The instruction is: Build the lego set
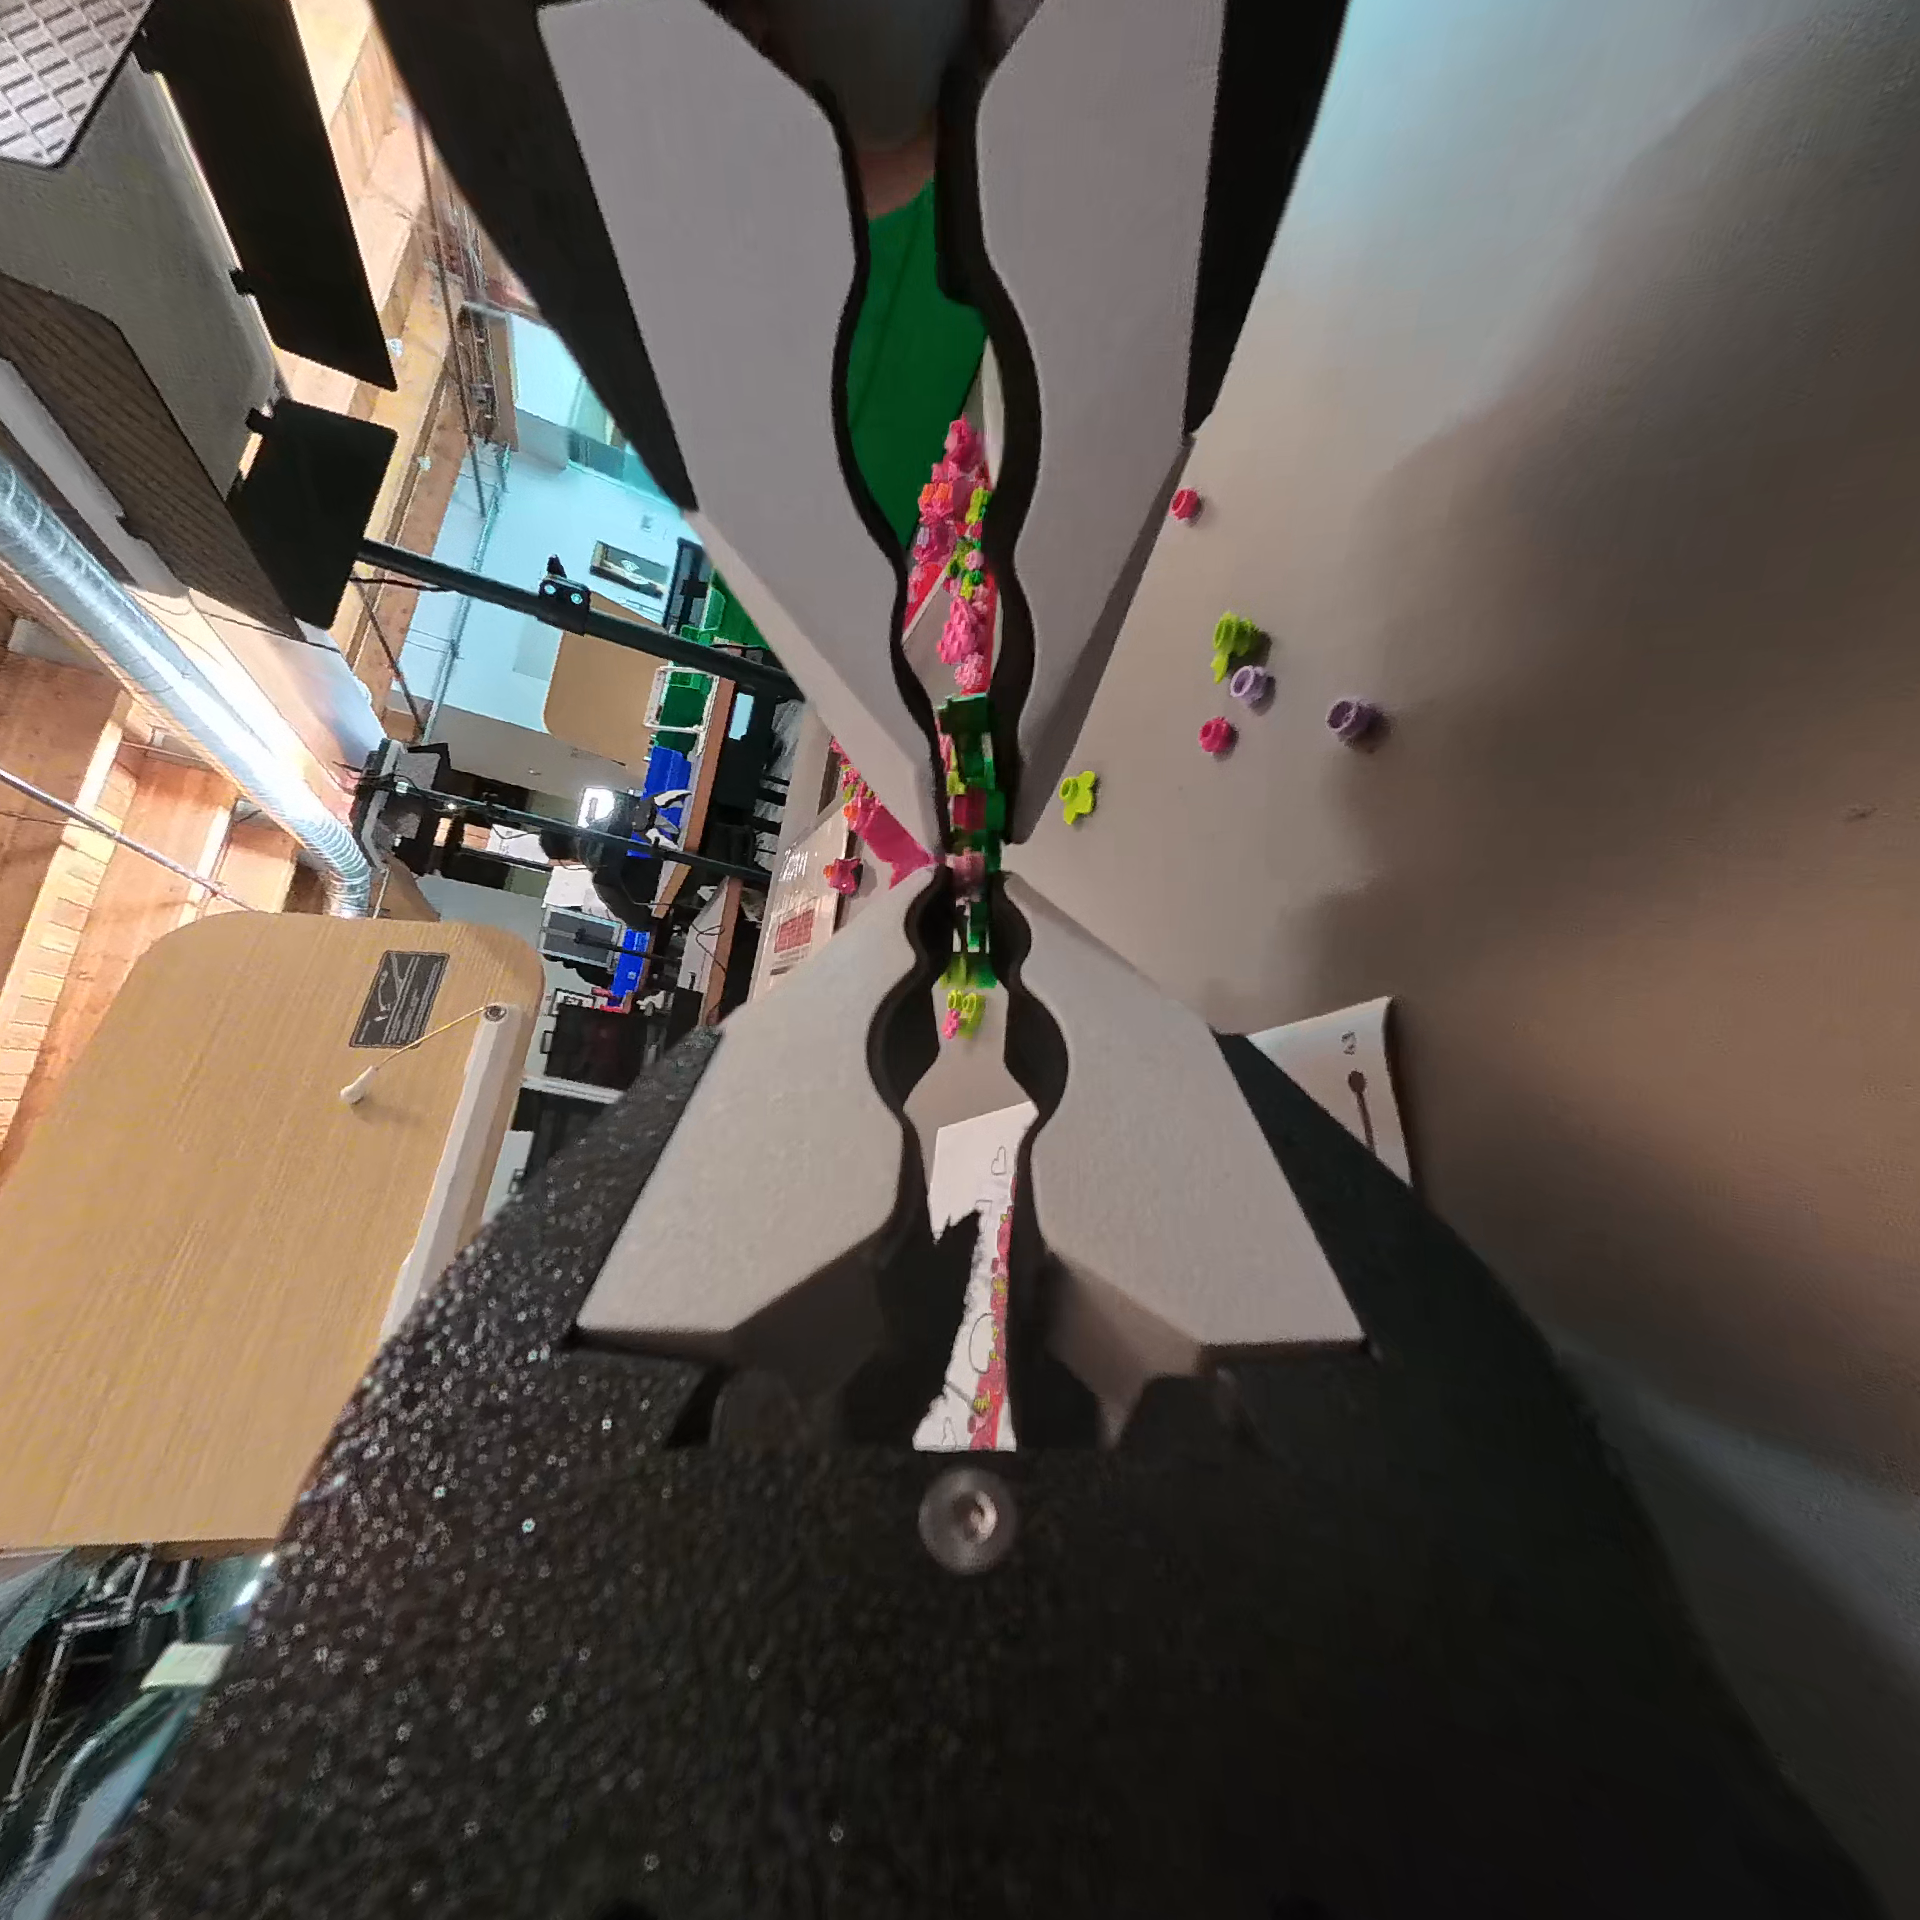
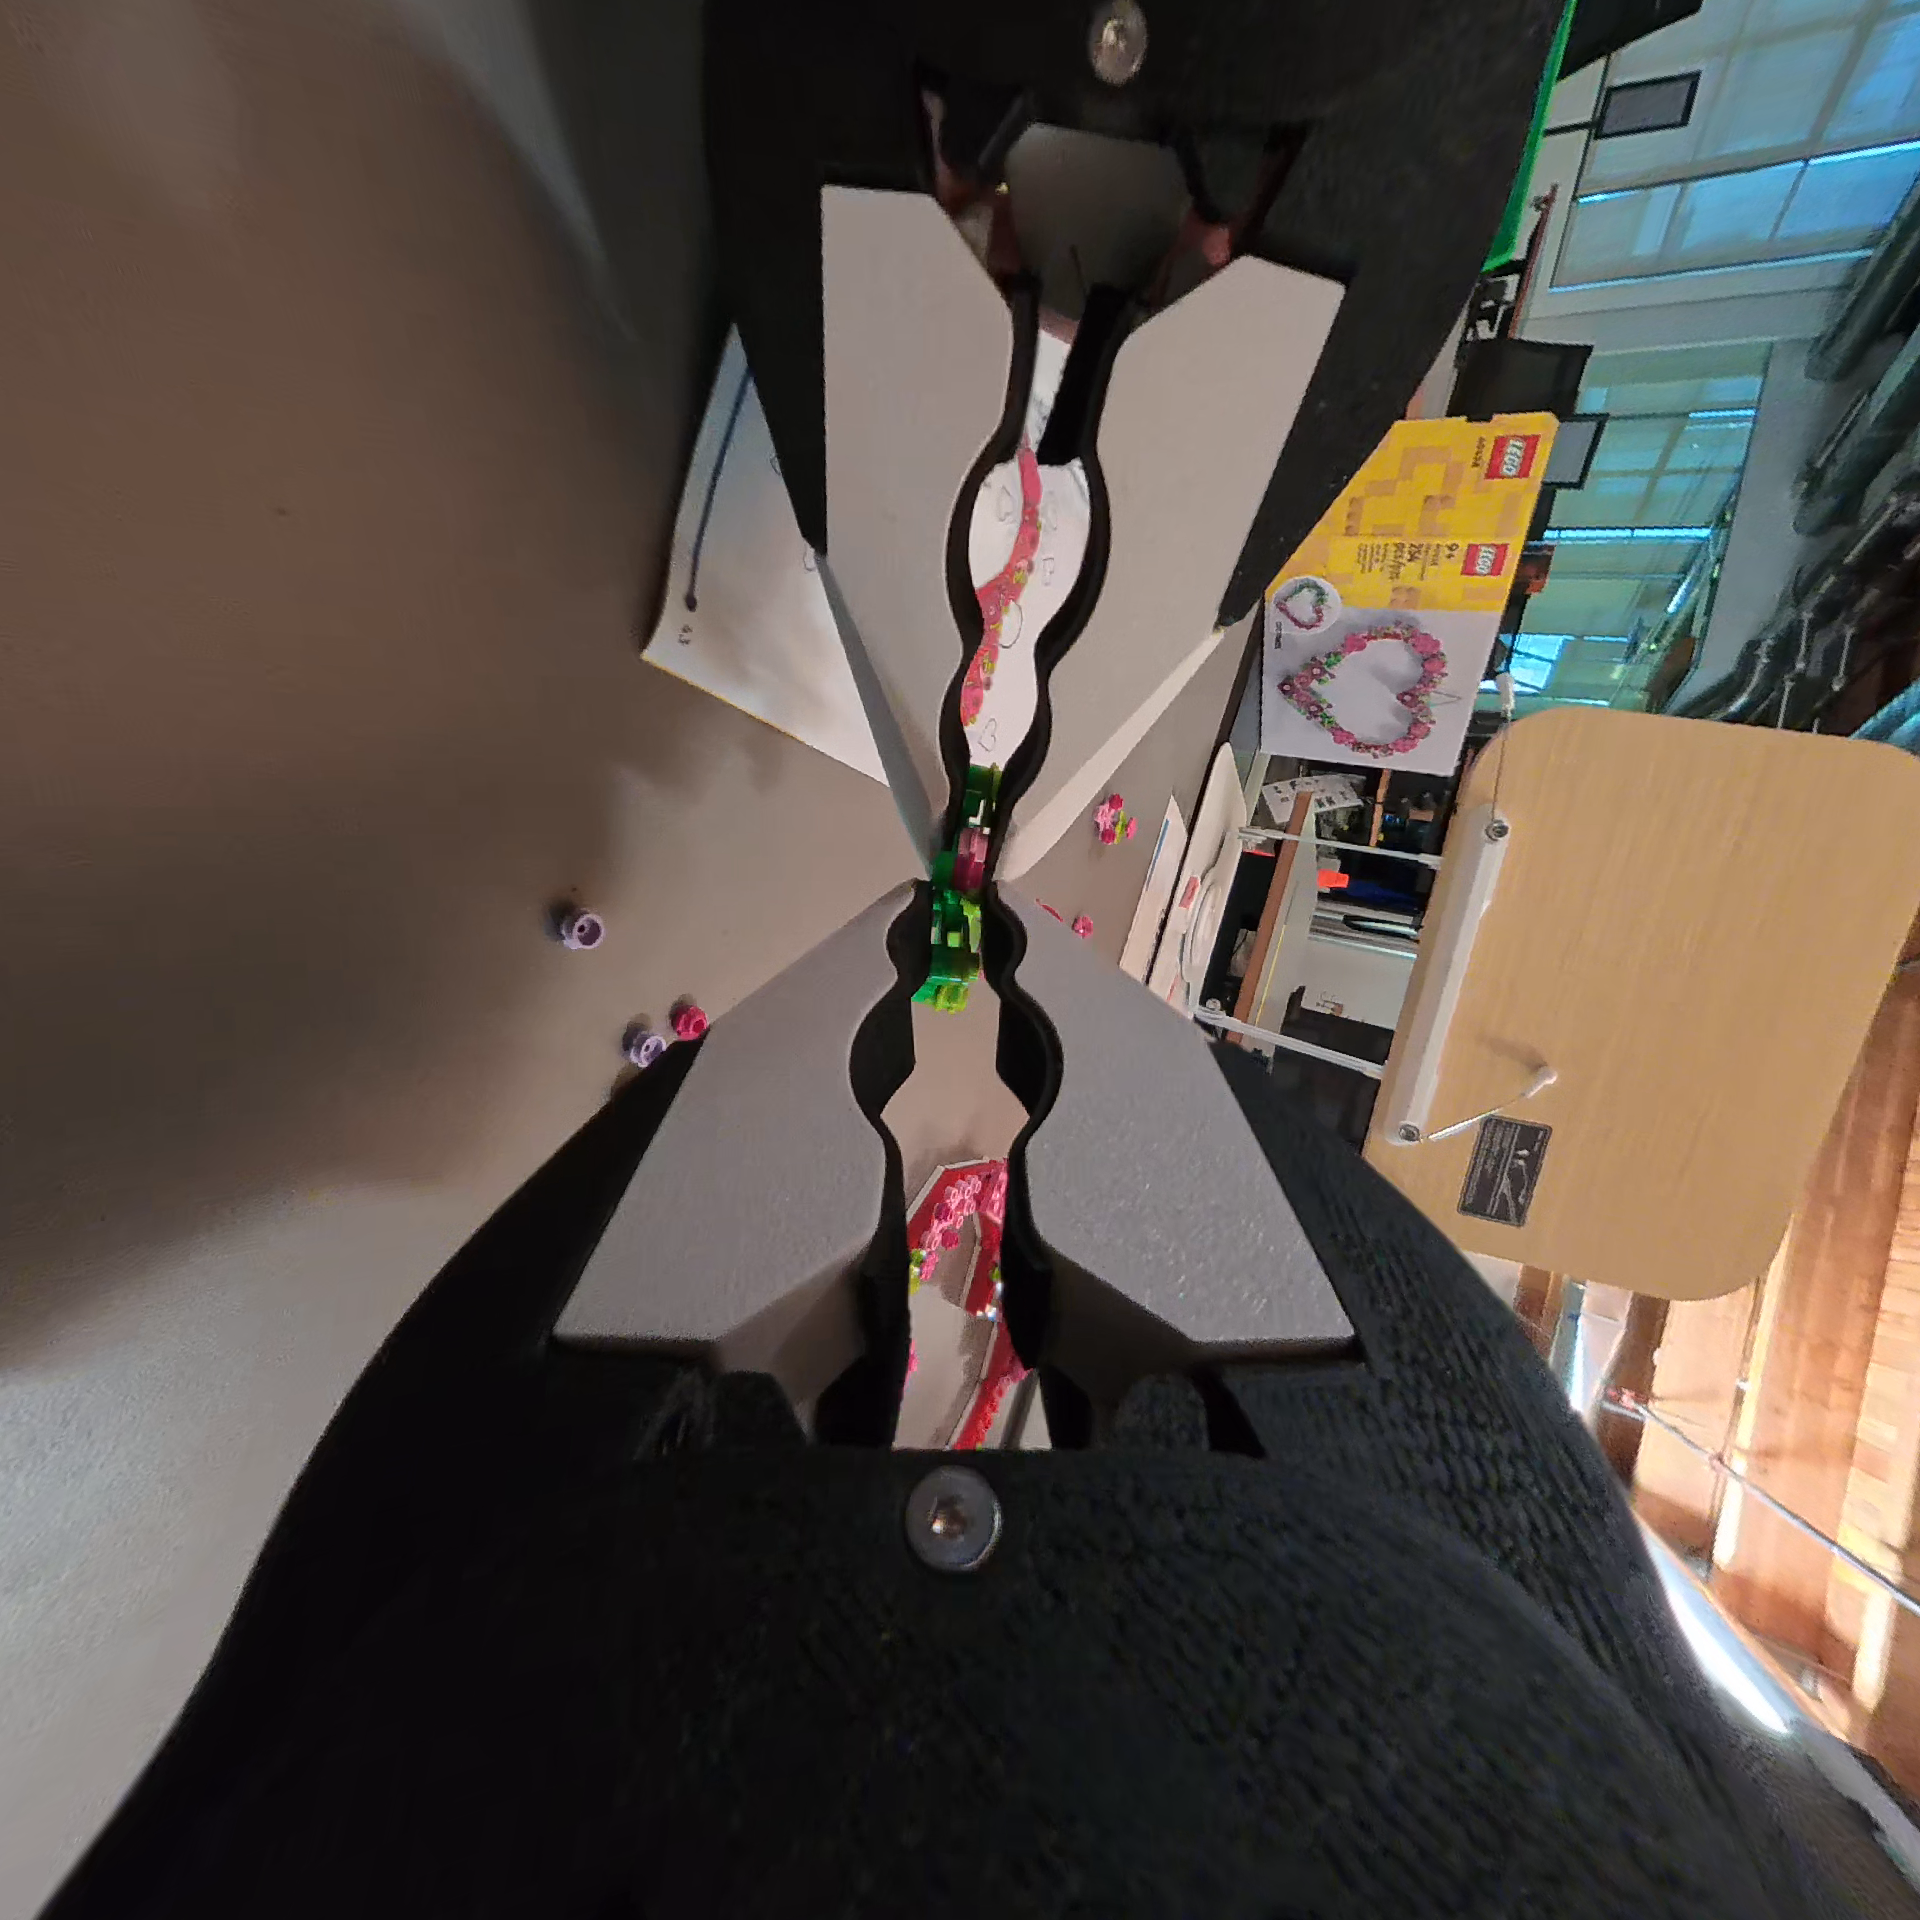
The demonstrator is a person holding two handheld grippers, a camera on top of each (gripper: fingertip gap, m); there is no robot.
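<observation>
Left wrist view: the left gripper (image 1: pixel 971 883) meets the right gripper (image 1: pixel 971 821) tip to tip above the grey table (image 1: pixel 1558 727), with no open gap between the two tools. Clear tabletop lies off to one side, broken only by loose flower studs in lime (image 1: pixel 1234 639), lilac (image 1: pixel 1353 717) and magenta (image 1: pixel 1216 734). An open instruction booklet (image 1: pixel 1340 1049) lies on the table just beside the left gripper's body.

Pose: both tools are rolled on their sides, fingers pointing straight at each other (each camera sees the other tool head-on). The left gripper's fingers (image 1: pixel 810 1132) are drawn in narrow and pinch the green-and-pink lego piece (image 1: pixel 971 914) at the tips. In the right wrist view the right gripper (image 2: pixel 956 904) is likewise narrowed onto the same piece (image 2: pixel 951 935), with the left gripper (image 2: pixel 961 831) opposing it.

The piece is a small cluster held clear of the table between the four tips: green leaf elements, lime bits, one round magenta flower. Its exact stud connections cannot be made out.

Beyond the tips in the left wrist view lies a pink flower assembly (image 1: pixel 961 613). A yellow-and-white set box (image 2: pixel 1392 592) stands at the table's far edge in the right wrist view.
</observation>
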